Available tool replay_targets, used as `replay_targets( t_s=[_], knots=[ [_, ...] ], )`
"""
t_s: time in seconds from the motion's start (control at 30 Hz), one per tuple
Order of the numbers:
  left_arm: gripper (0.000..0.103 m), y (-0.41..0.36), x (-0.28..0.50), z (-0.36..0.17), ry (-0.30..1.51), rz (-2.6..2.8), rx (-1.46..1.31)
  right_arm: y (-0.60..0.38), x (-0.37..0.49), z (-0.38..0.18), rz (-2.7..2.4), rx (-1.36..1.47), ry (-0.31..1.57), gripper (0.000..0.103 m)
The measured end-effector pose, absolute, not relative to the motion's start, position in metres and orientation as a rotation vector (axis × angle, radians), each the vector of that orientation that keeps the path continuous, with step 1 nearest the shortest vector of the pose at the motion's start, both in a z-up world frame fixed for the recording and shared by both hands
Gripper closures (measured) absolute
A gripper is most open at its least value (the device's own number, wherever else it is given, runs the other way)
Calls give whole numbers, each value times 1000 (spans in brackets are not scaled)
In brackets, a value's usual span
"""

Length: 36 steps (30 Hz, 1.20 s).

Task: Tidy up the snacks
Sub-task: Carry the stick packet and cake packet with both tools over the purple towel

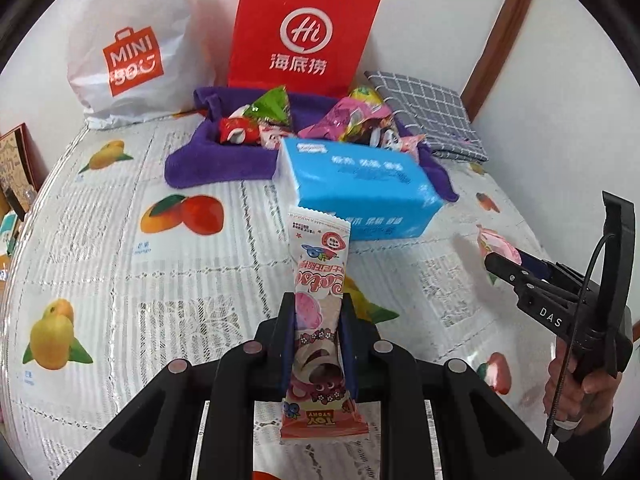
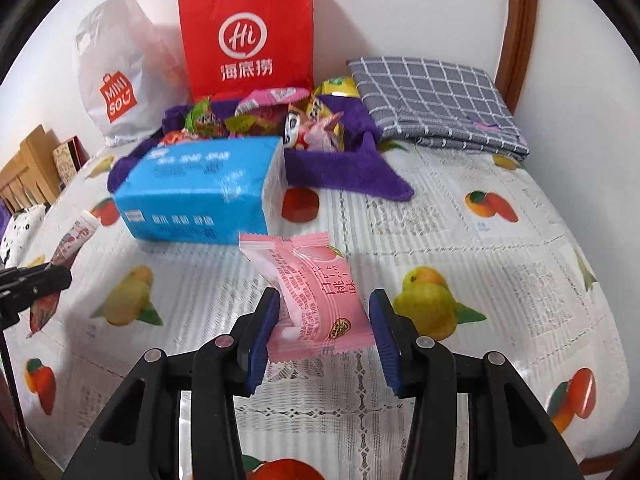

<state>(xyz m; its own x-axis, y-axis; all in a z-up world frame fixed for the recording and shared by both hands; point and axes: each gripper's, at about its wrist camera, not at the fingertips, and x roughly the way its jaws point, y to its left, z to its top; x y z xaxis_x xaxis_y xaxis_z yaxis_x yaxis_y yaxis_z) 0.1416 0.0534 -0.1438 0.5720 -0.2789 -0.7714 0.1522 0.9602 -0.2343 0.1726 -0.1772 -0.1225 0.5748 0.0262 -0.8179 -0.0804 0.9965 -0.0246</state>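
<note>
A long pink-and-white snack bar (image 1: 319,312), printed with a strawberry bear and "Toy Story", is held lengthwise at lower centre of the left wrist view, raised off the worktop. A pink pillow-shaped snack packet (image 2: 316,300) with a peach picture is seen tilted at centre of the right wrist view. More bright wrapped snacks (image 1: 304,120) are heaped in a purple cloth tray (image 1: 188,160) in the upper middle.

You've got bright, even light; soft shadows on the tablecloth (image 2: 460,216). Heavy fisheye bending with black corners. Blue tissue pack (image 2: 200,192) is motion-blurred, glare on its wrap.
</note>
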Motion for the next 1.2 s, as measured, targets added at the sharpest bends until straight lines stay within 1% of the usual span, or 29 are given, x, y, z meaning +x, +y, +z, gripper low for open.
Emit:
replay_targets(
  t_s=[0.43,1.2],
  knots=[
    [84,53,136,-122,884,-254,-148,-163,172,-78,108,-33,898,57],
    [84,44,146,-104,852,-250,-107,-151,185,-60,138,-19,865,57]
  ],
)
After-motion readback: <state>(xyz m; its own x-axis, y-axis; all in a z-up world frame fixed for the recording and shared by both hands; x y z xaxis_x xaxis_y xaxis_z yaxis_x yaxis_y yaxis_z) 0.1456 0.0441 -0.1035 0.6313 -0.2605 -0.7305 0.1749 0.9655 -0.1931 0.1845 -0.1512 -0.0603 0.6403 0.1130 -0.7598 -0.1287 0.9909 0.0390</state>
